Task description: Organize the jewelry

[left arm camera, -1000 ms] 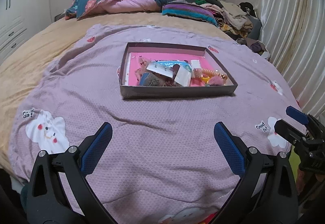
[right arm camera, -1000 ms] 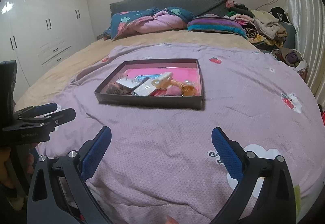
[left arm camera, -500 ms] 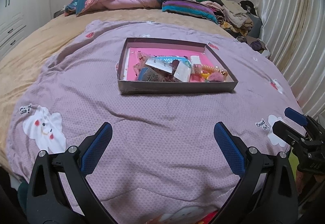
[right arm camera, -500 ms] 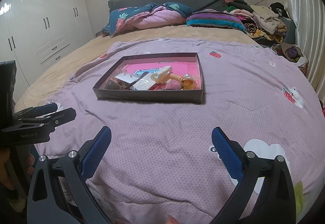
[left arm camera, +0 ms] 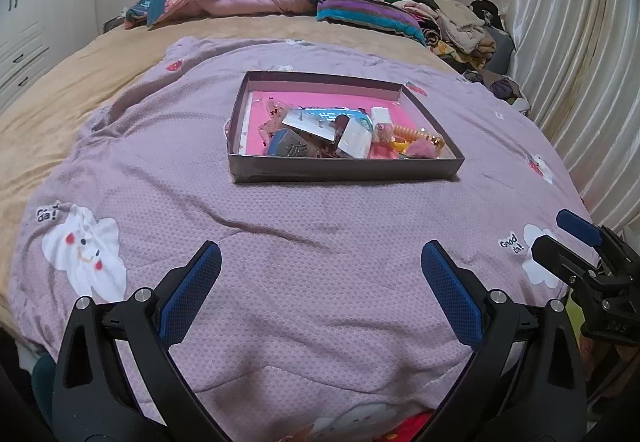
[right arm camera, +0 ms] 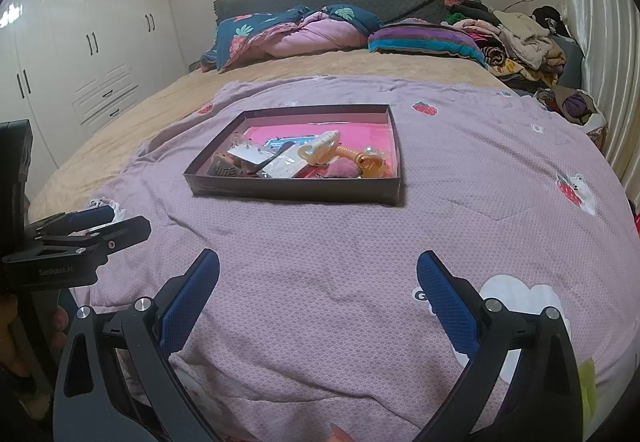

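From my right hand-held gripper [right arm camera: 318, 274] I see both blue-padded fingers [right arm camera: 188, 302] spread wide with nothing between them, hovering over the lilac quilt [right arm camera: 460, 201]. Ahead sits a shallow dark tray [right arm camera: 294, 191] with a pink floor — a cream hair claw [right arm camera: 320, 149], an orange coiled piece [right arm camera: 362, 157] and some small cards jumbled inside. At the left edge, my left hand-held gripper [right arm camera: 108, 224] pokes in, well short of the tray.

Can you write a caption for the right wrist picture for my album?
Open right gripper hovers over a purple quilt, facing a box of jewelry.
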Motion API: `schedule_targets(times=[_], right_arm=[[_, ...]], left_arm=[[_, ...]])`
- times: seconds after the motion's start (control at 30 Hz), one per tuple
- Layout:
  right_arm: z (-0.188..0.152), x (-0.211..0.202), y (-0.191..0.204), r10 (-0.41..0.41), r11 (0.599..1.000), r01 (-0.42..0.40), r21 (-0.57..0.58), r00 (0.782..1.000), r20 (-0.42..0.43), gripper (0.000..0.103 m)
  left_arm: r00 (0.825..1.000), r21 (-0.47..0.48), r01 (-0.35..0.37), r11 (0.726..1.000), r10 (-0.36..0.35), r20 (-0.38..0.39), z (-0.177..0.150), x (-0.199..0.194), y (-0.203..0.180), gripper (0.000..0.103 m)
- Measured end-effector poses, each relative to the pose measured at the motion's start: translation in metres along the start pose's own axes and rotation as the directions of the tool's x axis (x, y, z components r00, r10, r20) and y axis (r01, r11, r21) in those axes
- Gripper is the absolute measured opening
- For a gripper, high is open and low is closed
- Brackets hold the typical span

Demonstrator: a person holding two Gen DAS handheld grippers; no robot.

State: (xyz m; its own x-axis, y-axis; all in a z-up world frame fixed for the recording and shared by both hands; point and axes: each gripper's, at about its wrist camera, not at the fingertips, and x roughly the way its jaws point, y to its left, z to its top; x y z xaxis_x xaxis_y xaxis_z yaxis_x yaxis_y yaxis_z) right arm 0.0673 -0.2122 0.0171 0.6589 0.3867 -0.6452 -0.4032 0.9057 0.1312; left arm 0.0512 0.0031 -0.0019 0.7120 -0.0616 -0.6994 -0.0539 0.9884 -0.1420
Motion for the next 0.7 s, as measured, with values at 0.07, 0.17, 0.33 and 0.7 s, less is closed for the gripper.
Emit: schedule_targets(times=[0.07,0.17,0.33,0.7], right_arm=[[-0.0002,-0.0004,-0.0002,0.0,1.0,0.0,0.0,1.0,0.003,0.099],[-0.0004,-0.0008,0.0002,0.0,1.0,0.0,-0.002,1.0,0.003,0.099],[0.0003,-0.001,0.001,-0.002,1.0,0.002,-0.004,1.0,0.007,0.099],[0.0008,-0.0021,0.0012,-0.003,1.0,0.003,-0.005,1.0,0.011,0.099]], left_arm=[[1.0,0.0,-0.002,1.0,0.002,0.0,0.0,-0.0001,-0.0007,0.094],[1.0,-0.001,0.001,1.0,-0.001,0.0,-0.0001,-0.0003,-0.0007,0.094],[1.0,0.001,-0.002,1.0,0.002,0.0,0.0,-0.0002,-0.0004,0.094],[1.0,-0.002,-0.001,1.0,0.001,0.002,0.0,-0.0008,-0.0008,0.094]])
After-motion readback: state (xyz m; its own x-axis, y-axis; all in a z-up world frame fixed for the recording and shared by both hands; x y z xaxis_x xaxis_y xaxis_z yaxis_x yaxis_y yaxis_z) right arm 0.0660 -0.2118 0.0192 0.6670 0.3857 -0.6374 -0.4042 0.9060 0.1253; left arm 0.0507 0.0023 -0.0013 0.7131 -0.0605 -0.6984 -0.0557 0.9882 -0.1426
